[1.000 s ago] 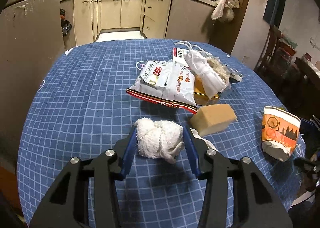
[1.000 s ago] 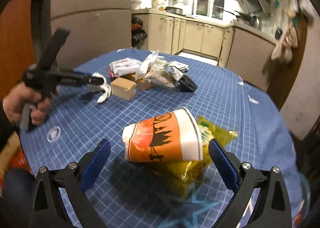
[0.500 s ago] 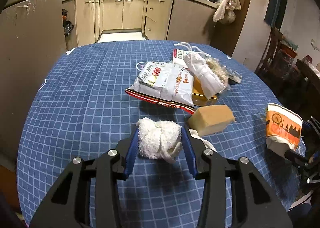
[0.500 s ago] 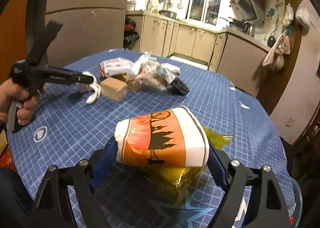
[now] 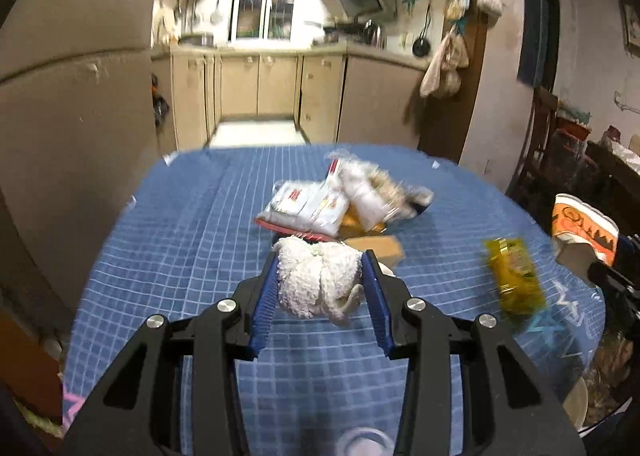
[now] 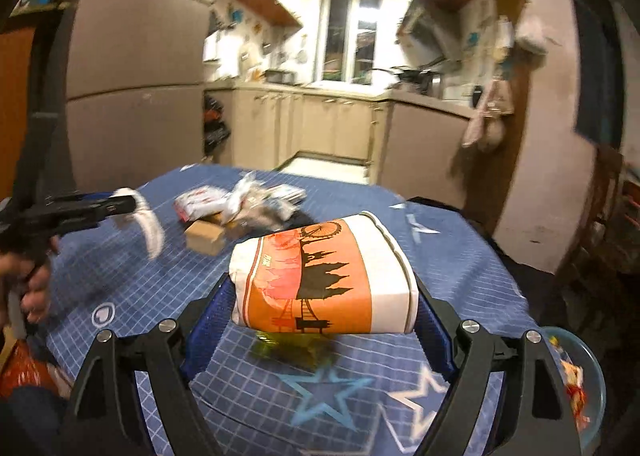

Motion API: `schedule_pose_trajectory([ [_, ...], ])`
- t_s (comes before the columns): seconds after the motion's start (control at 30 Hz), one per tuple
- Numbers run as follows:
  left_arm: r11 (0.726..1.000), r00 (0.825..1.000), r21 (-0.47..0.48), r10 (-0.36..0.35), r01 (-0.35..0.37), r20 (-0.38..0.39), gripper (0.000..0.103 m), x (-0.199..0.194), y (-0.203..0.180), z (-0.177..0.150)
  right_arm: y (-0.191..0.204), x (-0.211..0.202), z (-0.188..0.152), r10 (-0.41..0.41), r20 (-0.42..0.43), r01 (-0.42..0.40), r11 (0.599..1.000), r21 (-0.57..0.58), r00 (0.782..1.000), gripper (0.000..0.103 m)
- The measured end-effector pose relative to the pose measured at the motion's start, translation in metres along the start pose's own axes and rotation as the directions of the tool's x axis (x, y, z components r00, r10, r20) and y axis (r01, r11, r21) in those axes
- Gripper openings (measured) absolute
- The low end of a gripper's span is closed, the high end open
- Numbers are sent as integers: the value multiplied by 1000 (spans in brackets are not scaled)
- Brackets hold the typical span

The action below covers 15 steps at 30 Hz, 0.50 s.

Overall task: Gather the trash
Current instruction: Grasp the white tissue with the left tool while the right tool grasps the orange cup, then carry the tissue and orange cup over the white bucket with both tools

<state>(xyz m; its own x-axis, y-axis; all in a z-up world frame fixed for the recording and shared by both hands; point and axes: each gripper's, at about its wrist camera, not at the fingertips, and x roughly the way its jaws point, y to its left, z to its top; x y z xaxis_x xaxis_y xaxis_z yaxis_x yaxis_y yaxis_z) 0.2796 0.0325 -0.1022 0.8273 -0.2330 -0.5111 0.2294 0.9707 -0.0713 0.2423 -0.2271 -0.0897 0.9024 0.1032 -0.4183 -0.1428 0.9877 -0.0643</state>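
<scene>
My left gripper (image 5: 322, 262) is shut on a crumpled white tissue wad (image 5: 318, 282) and holds it clear above the blue checked tablecloth (image 5: 180, 240). In the right wrist view the same tissue (image 6: 148, 226) dangles from that gripper at the left. My right gripper (image 6: 324, 292) is shut on a crushed orange and white paper cup (image 6: 320, 282), lifted off the table on its side. The cup (image 5: 582, 226) also shows at the right edge of the left wrist view. A yellow wrapper (image 5: 514, 280) lies on the cloth where the cup was, partly hidden under the cup (image 6: 292, 348).
A heap of snack bags and wrappers (image 5: 340, 204) with a tan box (image 5: 378, 248) lies mid-table. A glass bowl (image 6: 580, 372) sits at the near right table edge. A person's hand (image 6: 34, 284) grips the left tool. Kitchen cabinets (image 5: 260, 84) stand behind.
The right jaws closed on the paper cup, which left the yellow wrapper on the cloth. Both grippers rose with their loads and tilted up toward the kitchen.
</scene>
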Motion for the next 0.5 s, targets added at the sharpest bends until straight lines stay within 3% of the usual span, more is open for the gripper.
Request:
schedule_pose_trajectory([
  [0.3,993,986,62,88,-98,144,39,-71,-77,-2,-19,-54,-6,-137,46,132,986,99,989,83],
  [0.5,993,985,113,21,-41,172,39,-93,-125,-7,-38,-100,-13,-208,70,196,969,153,976,83],
])
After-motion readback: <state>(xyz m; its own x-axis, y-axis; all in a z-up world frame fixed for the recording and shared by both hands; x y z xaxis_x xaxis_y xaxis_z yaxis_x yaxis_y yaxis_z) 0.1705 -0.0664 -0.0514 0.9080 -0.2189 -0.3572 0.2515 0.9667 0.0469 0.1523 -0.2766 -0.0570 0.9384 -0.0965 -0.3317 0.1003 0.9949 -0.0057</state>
